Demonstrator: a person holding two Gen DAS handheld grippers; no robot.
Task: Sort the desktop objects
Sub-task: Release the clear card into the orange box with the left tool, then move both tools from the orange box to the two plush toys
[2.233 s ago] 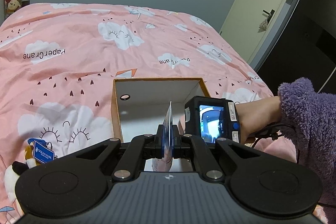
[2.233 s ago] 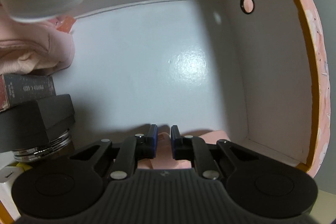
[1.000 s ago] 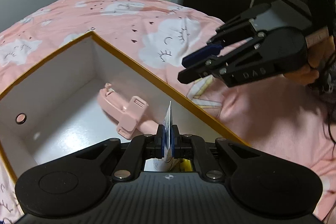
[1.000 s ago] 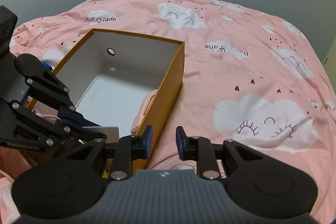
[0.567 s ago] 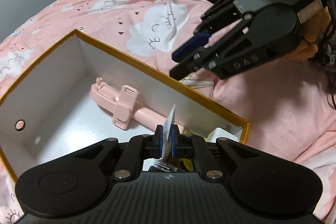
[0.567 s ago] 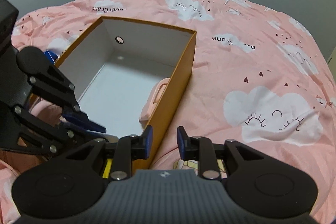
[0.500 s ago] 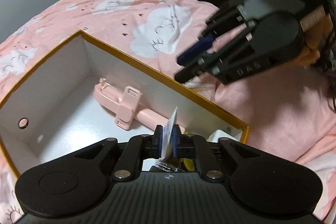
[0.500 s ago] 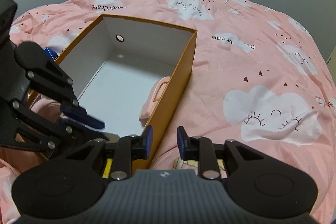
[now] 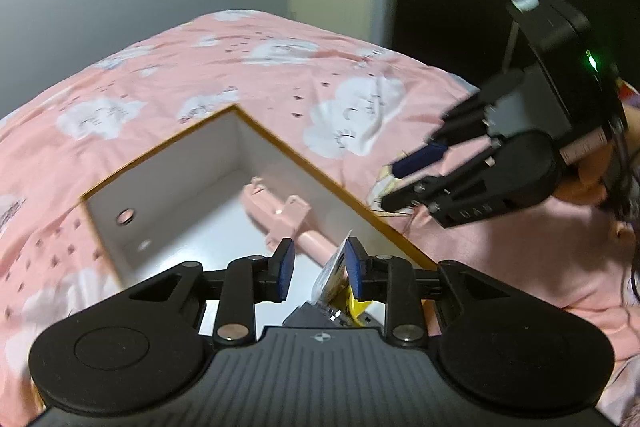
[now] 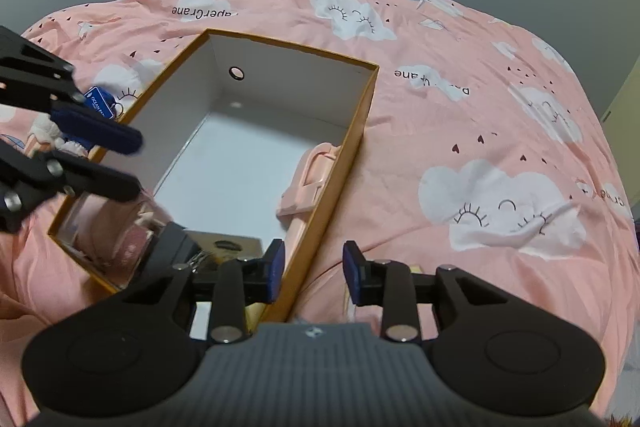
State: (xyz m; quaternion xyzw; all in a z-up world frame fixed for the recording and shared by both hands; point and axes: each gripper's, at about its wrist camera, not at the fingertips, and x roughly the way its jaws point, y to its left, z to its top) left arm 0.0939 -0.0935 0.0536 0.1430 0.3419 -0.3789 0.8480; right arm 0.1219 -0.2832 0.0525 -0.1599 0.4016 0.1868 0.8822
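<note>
An orange box (image 9: pixel 280 143) with a white inside lies on the pink bed, and a pink handled gadget (image 9: pixel 288 215) rests in it. My left gripper (image 9: pixel 319 259) hovers over the box's near end. Its jaws are opening. The white-and-blue card (image 9: pixel 334 273) leans loose by the right pad, and nothing presses on it. In the right wrist view the same box (image 10: pixel 370 87) sits ahead, and the left gripper (image 10: pixel 134 165) is at the left. My right gripper (image 10: pixel 314 269) hangs above the box's near wall with its jaws opening and nothing held. It also shows in the left wrist view (image 9: pixel 400 183).
A dark case (image 10: pixel 172 247) and pink cloth (image 10: pixel 116 227) fill the box's near end. A plush toy with a blue tag (image 10: pixel 96 103) lies left of the box. The cloud-print bedcover (image 10: pixel 500 147) spreads all around. A person's hand (image 9: pixel 592 179) holds the right gripper.
The left jaws have parted and let go of the card, which tips to the right. The left gripper has risen. The right gripper's jaws have widened and it has shifted a little.
</note>
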